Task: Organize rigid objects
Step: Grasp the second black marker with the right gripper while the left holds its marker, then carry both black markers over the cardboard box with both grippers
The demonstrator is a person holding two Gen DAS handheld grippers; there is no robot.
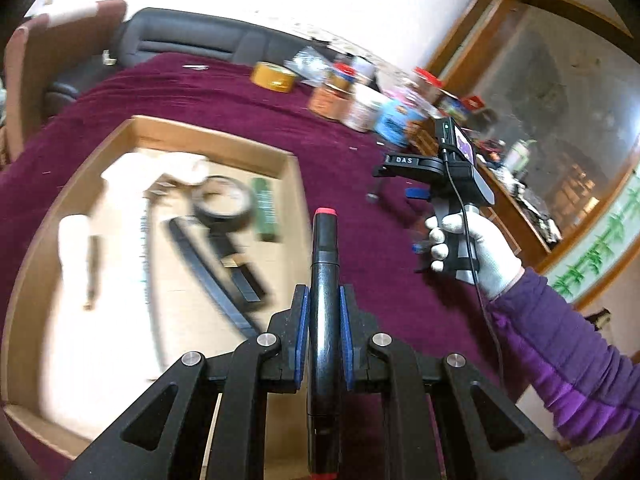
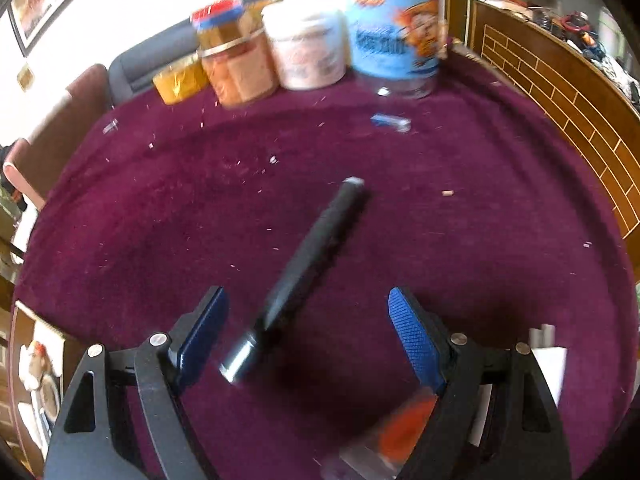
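My left gripper (image 1: 324,332) is shut on a black marker with red ends (image 1: 325,280), held over the maroon tablecloth just right of an open cardboard box (image 1: 212,130). The box holds a tape roll (image 1: 224,204), a green bar (image 1: 265,208), black strips and white items. My right gripper (image 2: 308,332) is open above a black marker with silver ends (image 2: 304,272) that lies on the cloth between its fingers. The right gripper also shows in the left wrist view (image 1: 416,184), held in a white-gloved hand.
Jars and tubs (image 2: 308,40) stand in a row at the table's far edge, with a yellow tape roll (image 1: 274,76). A small blue item (image 2: 390,121) lies on the cloth. An orange object (image 2: 404,432) and white items lie near the right gripper. A wooden cabinet (image 2: 560,92) stands on the right.
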